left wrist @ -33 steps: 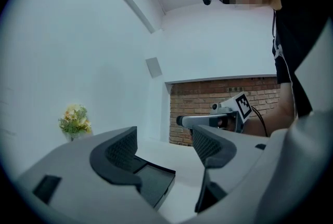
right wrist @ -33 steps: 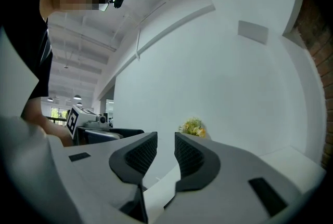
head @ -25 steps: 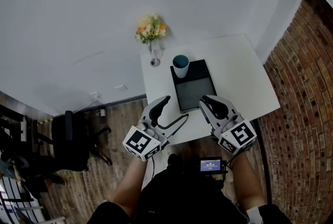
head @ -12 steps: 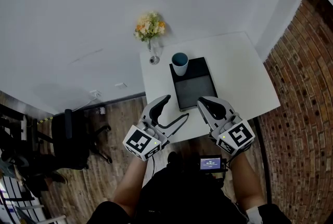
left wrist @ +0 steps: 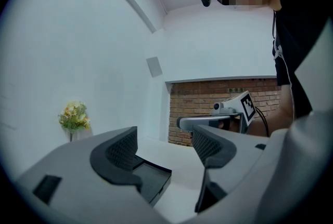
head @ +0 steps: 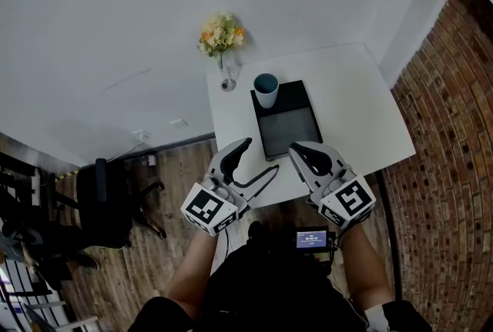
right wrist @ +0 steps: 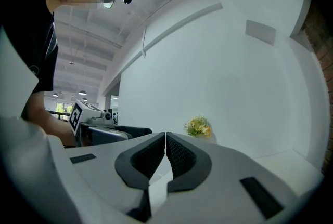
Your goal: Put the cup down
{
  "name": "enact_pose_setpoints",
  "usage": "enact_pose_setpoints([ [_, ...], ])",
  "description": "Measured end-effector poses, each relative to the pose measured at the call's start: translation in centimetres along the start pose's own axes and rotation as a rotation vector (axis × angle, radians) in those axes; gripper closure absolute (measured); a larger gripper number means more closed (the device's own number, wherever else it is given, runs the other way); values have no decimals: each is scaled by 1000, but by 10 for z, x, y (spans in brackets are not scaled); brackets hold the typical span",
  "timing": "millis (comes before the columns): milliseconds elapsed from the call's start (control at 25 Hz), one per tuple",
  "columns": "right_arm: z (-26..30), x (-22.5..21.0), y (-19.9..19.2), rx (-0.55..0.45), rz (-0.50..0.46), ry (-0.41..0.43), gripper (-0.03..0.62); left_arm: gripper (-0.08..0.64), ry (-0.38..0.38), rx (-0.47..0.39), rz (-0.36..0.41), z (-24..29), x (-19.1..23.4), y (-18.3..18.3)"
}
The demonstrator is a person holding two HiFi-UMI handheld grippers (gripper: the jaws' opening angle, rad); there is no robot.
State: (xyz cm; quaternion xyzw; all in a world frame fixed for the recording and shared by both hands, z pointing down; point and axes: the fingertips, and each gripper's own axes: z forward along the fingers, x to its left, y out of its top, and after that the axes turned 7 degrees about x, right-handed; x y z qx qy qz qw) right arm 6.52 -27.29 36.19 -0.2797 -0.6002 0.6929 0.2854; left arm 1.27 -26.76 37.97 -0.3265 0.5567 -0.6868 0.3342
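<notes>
Bright even light, soft shadows, sharp focus, fisheye-warped edges

White table, black tray, flower vase

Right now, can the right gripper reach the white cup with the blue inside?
Probably yes: between the right gripper and the white cup lies only the flat black tray, nothing tall. Its fingers are shut, so they must open first.

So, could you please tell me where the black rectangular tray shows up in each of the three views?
Head view: the black rectangular tray lies mid-frame on the white table.
Left gripper view: low centre, between the parted jaws of the left gripper.
Right gripper view: not in it.
Shared landmark: the yellow flower bouquet.
</notes>
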Motion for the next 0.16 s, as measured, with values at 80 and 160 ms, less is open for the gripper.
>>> enact_pose_setpoints([
  [80,0,0,0,3,-2,0,572,232,0,0,1,0,0,0],
  [160,-1,0,-1,6,-3,0,572,232,-1,-1,2,0,0,1],
])
